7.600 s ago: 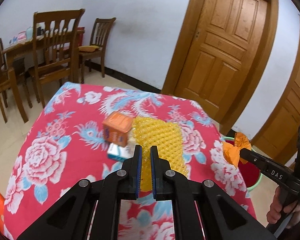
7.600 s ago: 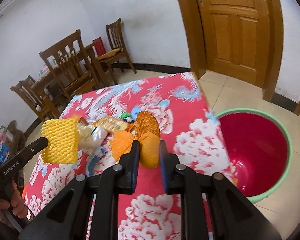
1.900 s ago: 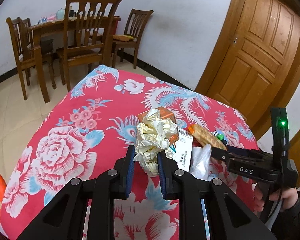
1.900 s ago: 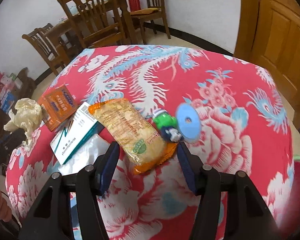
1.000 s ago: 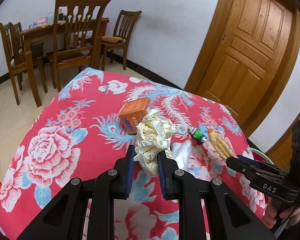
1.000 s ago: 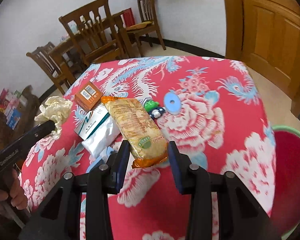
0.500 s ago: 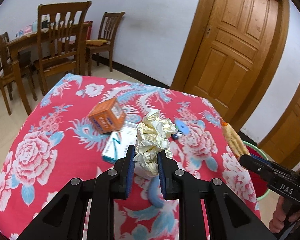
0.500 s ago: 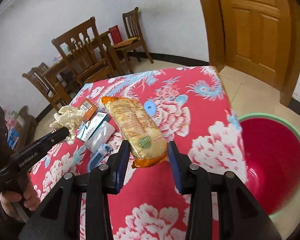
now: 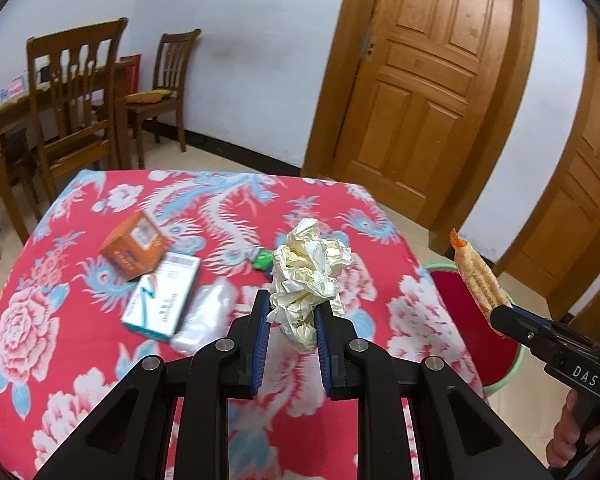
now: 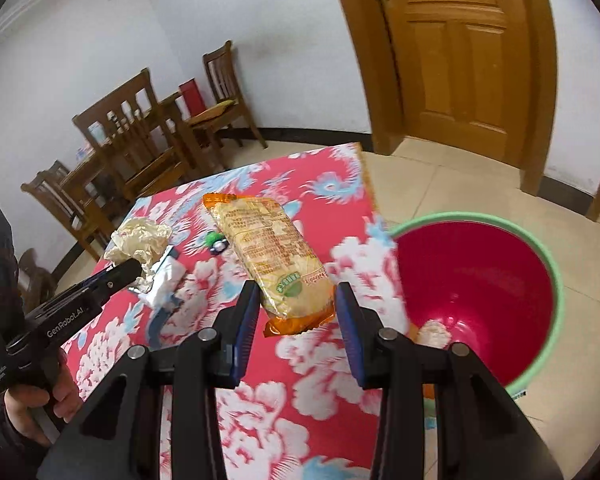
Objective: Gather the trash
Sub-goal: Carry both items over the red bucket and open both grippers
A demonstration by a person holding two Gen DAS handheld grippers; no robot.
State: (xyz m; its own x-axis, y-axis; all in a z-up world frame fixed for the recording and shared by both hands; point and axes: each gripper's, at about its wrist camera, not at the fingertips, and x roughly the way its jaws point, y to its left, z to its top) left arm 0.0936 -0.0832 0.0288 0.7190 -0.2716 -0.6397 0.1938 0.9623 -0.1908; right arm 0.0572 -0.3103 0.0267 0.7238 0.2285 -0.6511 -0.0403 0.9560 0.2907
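My left gripper (image 9: 290, 318) is shut on a crumpled cream paper wad (image 9: 308, 276) and holds it above the red floral tablecloth (image 9: 60, 320). It also shows in the right wrist view (image 10: 140, 240). My right gripper (image 10: 296, 304) is shut on an orange-edged snack packet (image 10: 272, 256), held over the table's right edge beside the red bin with a green rim (image 10: 480, 292). The packet also shows in the left wrist view (image 9: 478, 280). The bin (image 9: 460, 300) stands on the floor to the right of the table.
On the table lie an orange box (image 9: 134, 246), a white and teal carton (image 9: 162, 298), a clear plastic wrapper (image 9: 208, 316) and a small green toy (image 9: 262, 260). Wooden chairs (image 9: 80, 92) stand at the back left. Wooden doors (image 9: 420, 92) are behind.
Both grippers have swung right toward the bin with their loads. The bin now fills more of the right wrist view.
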